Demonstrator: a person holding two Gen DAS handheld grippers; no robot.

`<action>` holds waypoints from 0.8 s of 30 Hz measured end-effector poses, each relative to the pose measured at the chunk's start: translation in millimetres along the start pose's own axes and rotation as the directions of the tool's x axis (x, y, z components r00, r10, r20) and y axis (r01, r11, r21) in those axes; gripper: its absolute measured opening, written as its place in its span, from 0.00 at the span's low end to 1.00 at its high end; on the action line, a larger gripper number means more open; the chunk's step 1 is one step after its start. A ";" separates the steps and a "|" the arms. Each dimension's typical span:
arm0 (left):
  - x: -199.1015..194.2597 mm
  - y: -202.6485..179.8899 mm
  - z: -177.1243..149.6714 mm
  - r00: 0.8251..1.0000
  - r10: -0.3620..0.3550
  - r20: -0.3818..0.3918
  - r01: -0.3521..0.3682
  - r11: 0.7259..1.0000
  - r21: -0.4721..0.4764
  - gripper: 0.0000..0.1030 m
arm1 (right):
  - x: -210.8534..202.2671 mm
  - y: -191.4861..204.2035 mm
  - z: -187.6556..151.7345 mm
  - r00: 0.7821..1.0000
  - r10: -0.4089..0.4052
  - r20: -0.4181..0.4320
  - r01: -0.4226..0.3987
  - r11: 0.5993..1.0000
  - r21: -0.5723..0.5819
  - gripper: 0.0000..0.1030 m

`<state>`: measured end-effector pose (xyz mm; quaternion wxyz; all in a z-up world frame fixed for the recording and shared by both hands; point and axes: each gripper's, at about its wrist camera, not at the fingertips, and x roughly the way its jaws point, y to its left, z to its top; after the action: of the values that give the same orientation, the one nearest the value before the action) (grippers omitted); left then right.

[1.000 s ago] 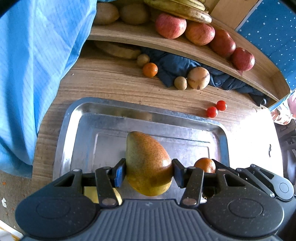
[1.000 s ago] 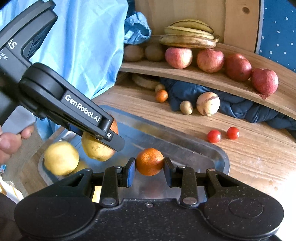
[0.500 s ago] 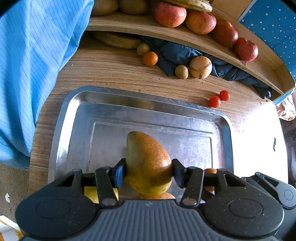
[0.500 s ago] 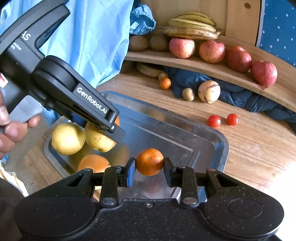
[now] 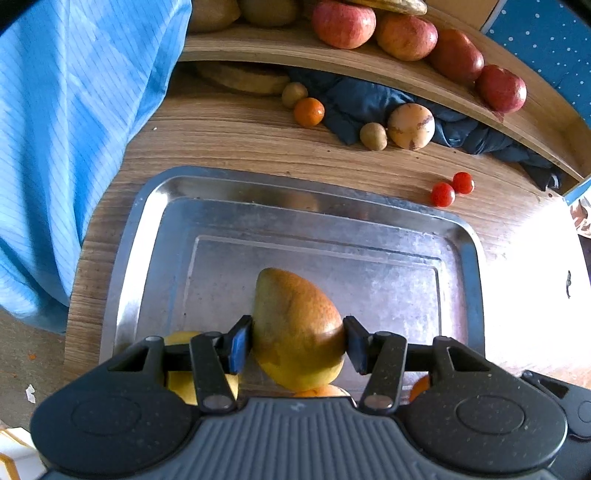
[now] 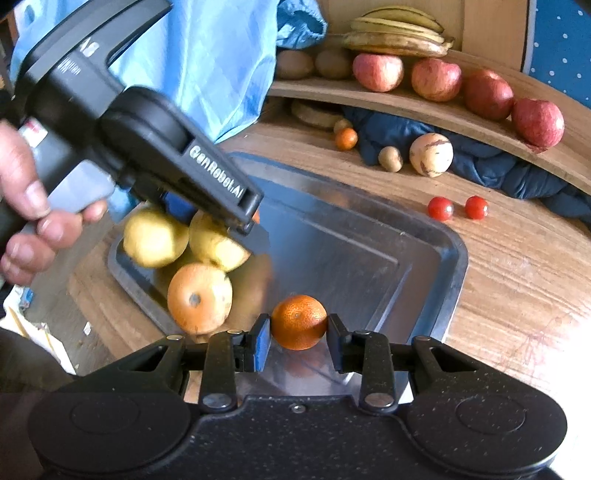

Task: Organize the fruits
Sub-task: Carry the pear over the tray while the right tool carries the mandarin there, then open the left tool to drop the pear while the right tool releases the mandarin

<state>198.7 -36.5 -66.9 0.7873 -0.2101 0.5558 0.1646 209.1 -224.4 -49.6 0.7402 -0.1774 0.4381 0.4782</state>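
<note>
My left gripper (image 5: 297,341) is shut on a yellow-orange pear (image 5: 295,328) and holds it above the steel tray (image 5: 155,229). My right gripper (image 6: 298,338) is shut on a small orange (image 6: 298,321) above the tray's (image 6: 456,254) near end. In the right wrist view the left gripper's body (image 6: 177,158) holds the pear (image 6: 216,240) over the tray's left end, beside a yellow fruit (image 6: 153,236) and a larger orange (image 6: 199,295) lying in the tray.
Two cherry tomatoes (image 5: 452,188) lie on the wooden table (image 5: 236,140) behind the tray. A small orange (image 5: 308,111), small brown fruits and a pale round fruit (image 5: 410,125) lie by a dark cloth. Apples (image 6: 436,79) and bananas (image 6: 397,35) sit on a curved shelf. Blue fabric (image 5: 66,129) hangs left.
Both grippers have pulled back and up over the tray, each still holding its fruit. The large orange and yellow fruit at the tray's left end have come into fuller view.
</note>
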 end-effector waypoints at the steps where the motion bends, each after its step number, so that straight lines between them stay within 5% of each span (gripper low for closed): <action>1: -0.1 -0.2 -0.4 1.000 0.000 0.002 0.000 1.000 -0.002 0.54 | -0.7 -0.2 -2.2 1.000 0.002 -0.004 -0.002 1.000 0.001 0.33; 24: -28.7 1.1 -10.7 0.998 -0.006 0.063 0.005 1.000 0.017 0.59 | -9.1 0.6 -6.8 1.000 0.005 0.004 -0.005 1.000 0.014 0.37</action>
<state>180.1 -41.8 -43.1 0.8065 -0.1995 0.5318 0.1643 203.9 -233.7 -45.9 0.7413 -0.1701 0.4402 0.4772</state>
